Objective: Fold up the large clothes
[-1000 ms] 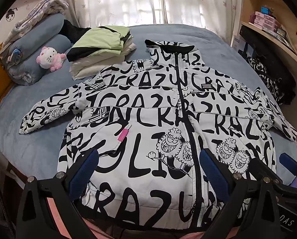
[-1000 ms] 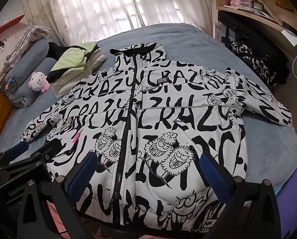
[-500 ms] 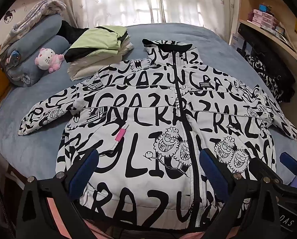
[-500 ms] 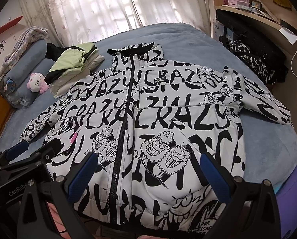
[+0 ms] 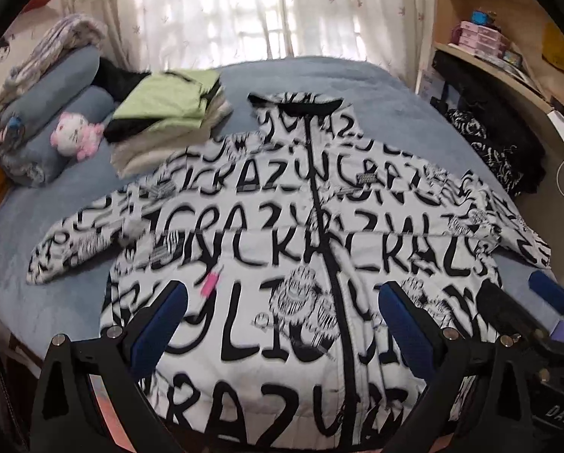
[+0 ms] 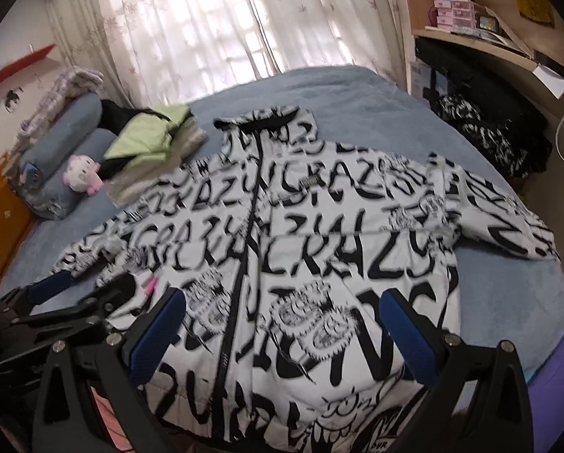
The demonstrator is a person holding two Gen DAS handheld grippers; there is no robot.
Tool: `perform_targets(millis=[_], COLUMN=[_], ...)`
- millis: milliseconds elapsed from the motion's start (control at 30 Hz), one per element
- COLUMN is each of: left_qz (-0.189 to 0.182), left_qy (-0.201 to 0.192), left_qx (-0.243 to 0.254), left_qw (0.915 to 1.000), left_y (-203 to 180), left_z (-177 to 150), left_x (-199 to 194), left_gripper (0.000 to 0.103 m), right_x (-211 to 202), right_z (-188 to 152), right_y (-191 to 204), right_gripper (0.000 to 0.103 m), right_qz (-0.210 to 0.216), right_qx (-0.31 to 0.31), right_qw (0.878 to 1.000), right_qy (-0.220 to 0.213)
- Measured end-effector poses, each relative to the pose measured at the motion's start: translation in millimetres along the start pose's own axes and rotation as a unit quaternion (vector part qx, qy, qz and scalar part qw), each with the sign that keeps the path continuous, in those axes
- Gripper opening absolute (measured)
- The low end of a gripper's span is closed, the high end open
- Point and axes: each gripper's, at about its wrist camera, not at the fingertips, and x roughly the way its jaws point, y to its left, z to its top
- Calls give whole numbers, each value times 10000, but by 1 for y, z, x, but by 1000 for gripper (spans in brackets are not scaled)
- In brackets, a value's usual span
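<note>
Left wrist view shows the printed jacket [image 5: 282,249] spread flat mid-frame on the bed [image 5: 387,87], sleeves out, unfolded; every fold remains. Left gripper [image 5: 280,317] and right gripper [image 6: 282,321] hover at the hem, jaws apart, empty. Folded clothes [image 5: 168,113] sit upper left.

Blue-covered bed [image 5: 376,87], bearing spread jacket [image 5: 282,234], folded clothes pile [image 5: 168,120], plush toy [image 5: 76,137], bolsters [image 5: 55,87].

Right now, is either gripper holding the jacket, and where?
Nothing is held: left gripper and right gripper are both open above the jacket.
</note>
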Motion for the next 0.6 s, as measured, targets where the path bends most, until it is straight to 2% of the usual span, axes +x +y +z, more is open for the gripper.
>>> perform_targets(millis=[100,167,233,333,367,433,467,600], left_qz=[-247,-476,-604,-876,-932,-1134,-1190,-1400], left_qy=[-151,-224,-308,-405,-424,-429,-436,-777], left_qx=[175,162,128,134,116,34,11,-47], left_qw=[9994,9985,9976,9952,9947,9926,9919,9871], left_y=[-9,-12,-17,-26,-31,-40,-44,-65], left_z=[21,37,53,78,84,99,103,120], left_x=[-7,-11,-15,-20,-21,-22,-21,-17], left_gripper=[100,100,100,100,100,100,100,100], right_x=[-19,-35,-50,-65,-68,-74,-76,-79], right_z=[17,26,34,43,46,54,58,74], right_y=[3,6,10,15,15,9,5,-25], right_gripper=[103,103,103,103,103,103,103,103], right_qz=[-186,-552,-1049,-1881,-2040,-2178,-2146,-1792], right_qx=[-255,-533,-814,-1230,-1347,-1556,-1629,-1540], right_qw=[9983,9924,9809,9528,9444,9338,9330,9439], right_qy=[-480,-959,-1422,-2043,-2199,-2373,-2384,-2306])
